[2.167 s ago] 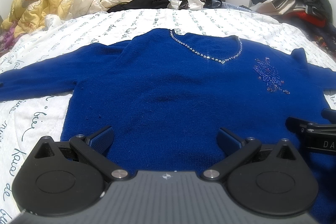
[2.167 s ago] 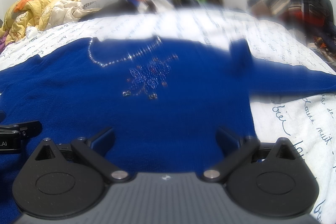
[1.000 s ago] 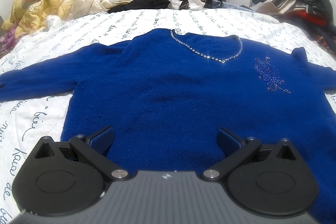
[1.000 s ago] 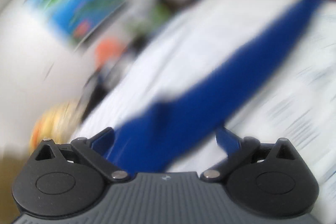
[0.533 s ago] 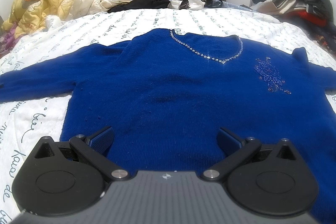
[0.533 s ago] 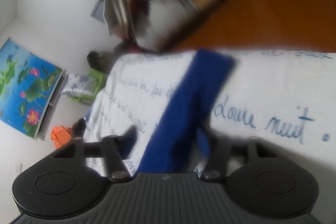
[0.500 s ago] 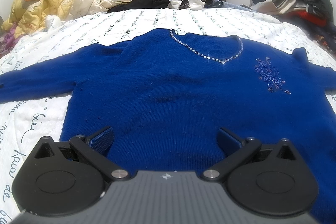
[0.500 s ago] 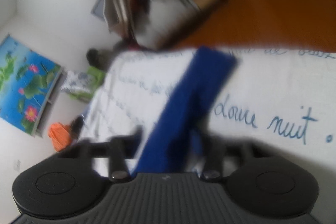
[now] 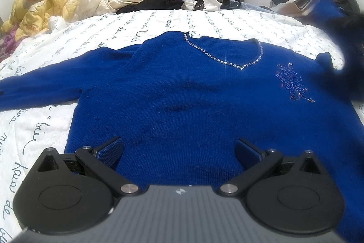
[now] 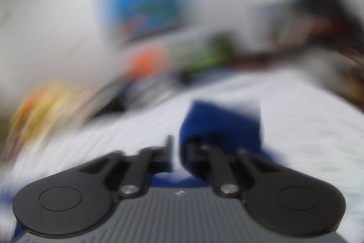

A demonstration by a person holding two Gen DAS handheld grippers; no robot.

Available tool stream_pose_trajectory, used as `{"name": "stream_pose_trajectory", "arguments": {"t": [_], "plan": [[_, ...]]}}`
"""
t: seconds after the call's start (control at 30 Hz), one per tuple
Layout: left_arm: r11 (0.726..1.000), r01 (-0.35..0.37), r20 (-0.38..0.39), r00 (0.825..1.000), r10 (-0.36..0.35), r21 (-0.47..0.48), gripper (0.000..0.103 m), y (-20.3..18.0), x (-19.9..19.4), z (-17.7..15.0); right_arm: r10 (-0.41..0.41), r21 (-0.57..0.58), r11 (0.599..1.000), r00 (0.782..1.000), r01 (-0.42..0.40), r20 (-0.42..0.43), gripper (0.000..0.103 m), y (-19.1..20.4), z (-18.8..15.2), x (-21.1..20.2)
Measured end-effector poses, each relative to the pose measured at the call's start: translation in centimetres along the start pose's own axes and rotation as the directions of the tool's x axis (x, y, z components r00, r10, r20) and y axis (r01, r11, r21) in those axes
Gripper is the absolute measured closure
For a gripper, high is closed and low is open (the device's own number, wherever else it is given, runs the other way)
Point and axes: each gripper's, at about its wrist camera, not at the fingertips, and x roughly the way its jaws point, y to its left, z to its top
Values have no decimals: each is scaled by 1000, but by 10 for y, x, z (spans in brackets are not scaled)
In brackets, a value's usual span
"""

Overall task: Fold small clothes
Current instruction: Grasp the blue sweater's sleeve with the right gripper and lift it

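The blue beaded sweater lay flat, front up, mid-frame on the script-printed bedspread. Its sleeve cuff sat between the right gripper's opening jaws, probably for swinging inward; blur hid whether the pads pressed it. The left gripper hovered spread wide and empty over the hem, lower centre

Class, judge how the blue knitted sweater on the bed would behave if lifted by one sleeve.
The blue knitted sweater would probably flop and drape: it lies flat on the white quilted bedspread. Its knit may stretch and sag. The sparkly bead trim might snag.
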Motion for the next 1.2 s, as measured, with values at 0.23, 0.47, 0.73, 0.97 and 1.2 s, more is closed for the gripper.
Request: {"name": "stream_pose_trajectory", "arguments": {"t": [0.23,0.47,0.73,0.97,1.2], "plan": [[998,57,9,998,-57,-15,0,5,-1,3,108,138,985,993,-101,-43,4,34,-66,2],[859,335,5,932,-361,-388,0,35,32,75,63,386,921,998,-58,0,4,-17,-89,-5],[950,159,-139,970,-202,-271,84,-16,103,121,76,400,914,997,-67,-7,4,-16,-91,2],[978,80,-15,996,-84,-195,100,-3,75,142,87,417,906,996,-78,-2,4,-18,-92,5],[976,-114,-59,993,105,-185,100,55,82,122,91,409,909,996,-79,-12,4,-16,-90,7]]}}
